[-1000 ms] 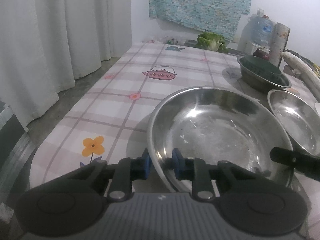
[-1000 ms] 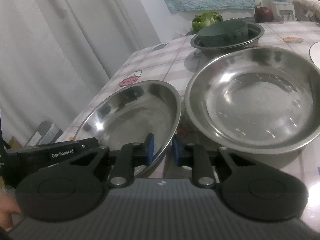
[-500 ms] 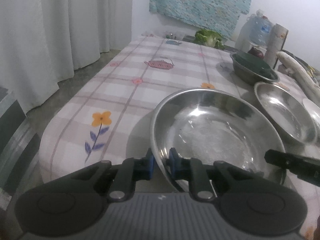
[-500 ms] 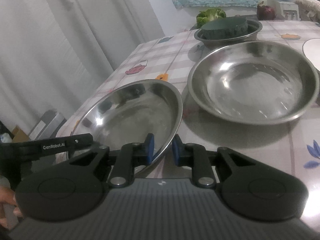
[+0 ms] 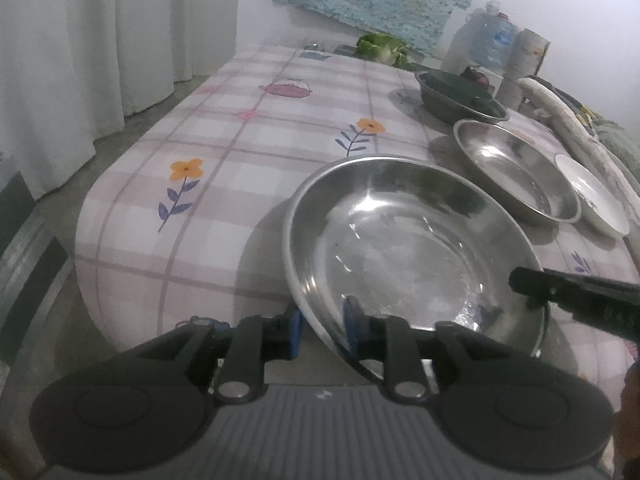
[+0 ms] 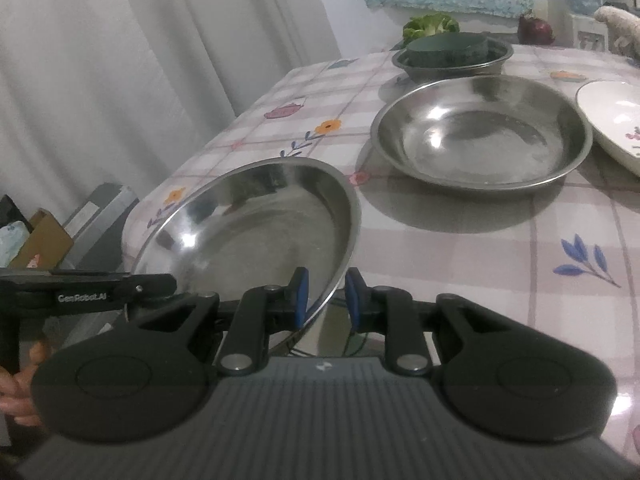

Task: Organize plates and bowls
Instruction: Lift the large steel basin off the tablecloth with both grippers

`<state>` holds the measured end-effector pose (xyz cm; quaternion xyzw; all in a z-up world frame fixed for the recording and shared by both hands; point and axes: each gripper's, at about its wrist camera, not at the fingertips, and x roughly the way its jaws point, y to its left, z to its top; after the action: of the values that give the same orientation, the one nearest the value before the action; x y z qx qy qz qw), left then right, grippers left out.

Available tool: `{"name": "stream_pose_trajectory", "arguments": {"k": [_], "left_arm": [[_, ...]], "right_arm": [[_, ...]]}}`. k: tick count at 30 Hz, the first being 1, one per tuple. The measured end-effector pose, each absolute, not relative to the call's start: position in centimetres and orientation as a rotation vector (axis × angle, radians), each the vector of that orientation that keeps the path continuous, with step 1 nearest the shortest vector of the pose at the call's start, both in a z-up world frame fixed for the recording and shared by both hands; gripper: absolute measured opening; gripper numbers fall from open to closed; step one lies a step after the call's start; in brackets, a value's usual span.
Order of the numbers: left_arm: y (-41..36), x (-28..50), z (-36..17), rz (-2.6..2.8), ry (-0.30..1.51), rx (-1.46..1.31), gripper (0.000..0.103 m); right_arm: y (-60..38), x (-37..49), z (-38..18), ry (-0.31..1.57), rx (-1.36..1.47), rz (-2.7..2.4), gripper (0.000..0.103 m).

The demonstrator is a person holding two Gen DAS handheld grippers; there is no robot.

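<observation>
A large steel bowl (image 5: 408,248) hangs tilted over the near end of the table, its rim past the table's edge. My left gripper (image 5: 322,326) straddles the near rim; its jaws are opening, and the outer pad stands off the metal. My right gripper (image 6: 327,300) is shut on the same bowl (image 6: 256,232) at its right rim. One of the right gripper's fingers (image 5: 560,292) shows at the bowl's right side in the left wrist view. A second steel bowl (image 6: 480,136) and a white plate (image 6: 616,120) rest on the table behind.
The table wears a checked floral cloth (image 5: 240,160). At the far end stand a steel bowl with a dark green thing in it (image 5: 460,96), a lettuce (image 5: 384,48), a water bottle (image 5: 488,48) and a red onion (image 6: 536,30). A curtain hangs left; boxes (image 6: 44,236) lie on the floor.
Both grippers have drawn the large bowl back toward the near end of the table, away from the second bowl. The left gripper's pads now stand wider apart.
</observation>
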<state>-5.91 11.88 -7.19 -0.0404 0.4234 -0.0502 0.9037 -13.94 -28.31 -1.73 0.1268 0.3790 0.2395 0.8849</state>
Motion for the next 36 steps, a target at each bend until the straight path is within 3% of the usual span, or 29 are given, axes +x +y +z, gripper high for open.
{"name": "stream_pose_trajectory", "arguments": {"k": [3,11,14,16,36], "left_arm": [[11.9,-5.3,-7.1,-0.094,0.868,-0.059,0.038],[12.2,-2.7,-7.4,-0.069,0.857,-0.029,0.039],[12.1,-2.2,-7.6,-0.069,0.850,-0.022,0.036],[11.9,-2.2,-7.7,-0.071,0.847,-0.019,0.025],[10.1,-4.0,-7.3,-0.153,0.892,-0.059,0.022]], "right_arm": [[-28.6,-13.7,-1.6,0.779,0.270,0.480,0.020],[-28.1,-11.7,-2.5,0.790,0.291,0.450,0.020],[-27.7,-11.2,-2.8,0.799,0.298,0.452,0.018],[-27.6,-11.0,-2.9,0.798,0.302,0.457,0.017],[-30.0,-12.1,-1.8,0.751,0.256,0.393,0.015]]}}
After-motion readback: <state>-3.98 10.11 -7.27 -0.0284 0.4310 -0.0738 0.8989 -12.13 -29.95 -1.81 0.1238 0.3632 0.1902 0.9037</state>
